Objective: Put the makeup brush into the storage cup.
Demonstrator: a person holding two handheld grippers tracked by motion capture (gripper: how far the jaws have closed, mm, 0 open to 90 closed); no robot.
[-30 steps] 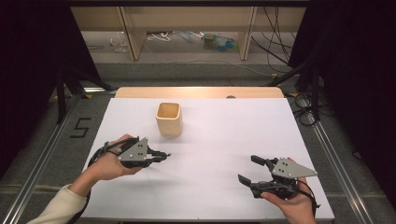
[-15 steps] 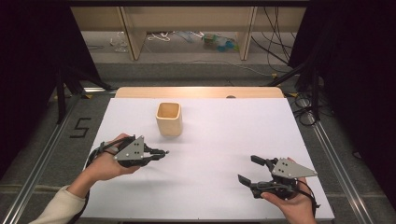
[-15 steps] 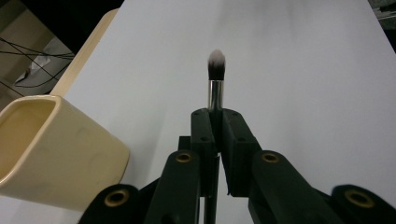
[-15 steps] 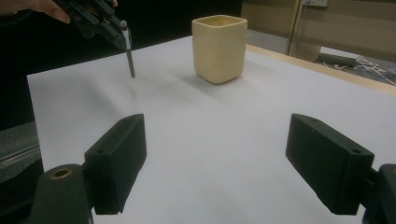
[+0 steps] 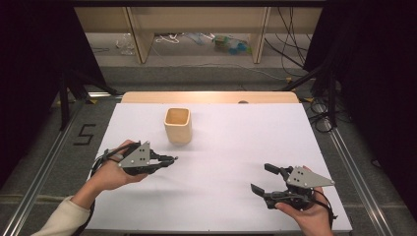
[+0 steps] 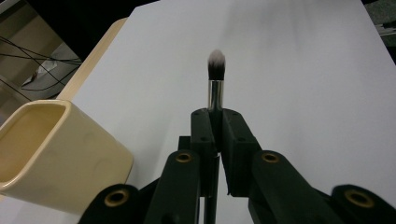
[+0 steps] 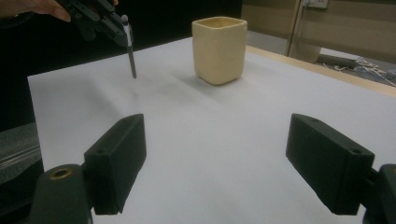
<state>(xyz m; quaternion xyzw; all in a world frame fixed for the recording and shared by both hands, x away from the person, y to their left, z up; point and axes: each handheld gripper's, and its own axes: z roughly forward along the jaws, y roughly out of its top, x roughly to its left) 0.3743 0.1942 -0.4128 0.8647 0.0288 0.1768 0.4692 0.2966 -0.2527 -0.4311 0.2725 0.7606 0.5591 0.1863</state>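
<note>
Brush duty on the left side, as far as we can see. The left gripper (image 5: 169, 159) has its jaws pinched tight on a small makeup brush (image 6: 215, 79), and in the left gripper view the shiny metal ferrule and the dark, white-tipped bristles poke out past the jaw tips, with the thin handle running back down between the jaws. From the right gripper view we get the same brush (image 7: 130, 51) farther off at the top left: the left gripper (image 7: 122, 36) grips it near the bristle end and the dark handle hangs down toward the white table cover (image 5: 236, 142). We can't tell whether its lower end touches the surface.

The cream, square-mouthed cup (image 5: 177, 126) stands upright on the cover toward the far side of the table, near the left gripper and a bit beyond it. In the left gripper view the cup (image 6: 51, 154) sits just to the left of the jaws, and what we see of its inside looks empty.

The right gripper (image 5: 262, 179) is over at the near right corner, well apart from the cup and brush. Its jaws are spread wide with nothing between them, just bare white cover in the gap.
</note>
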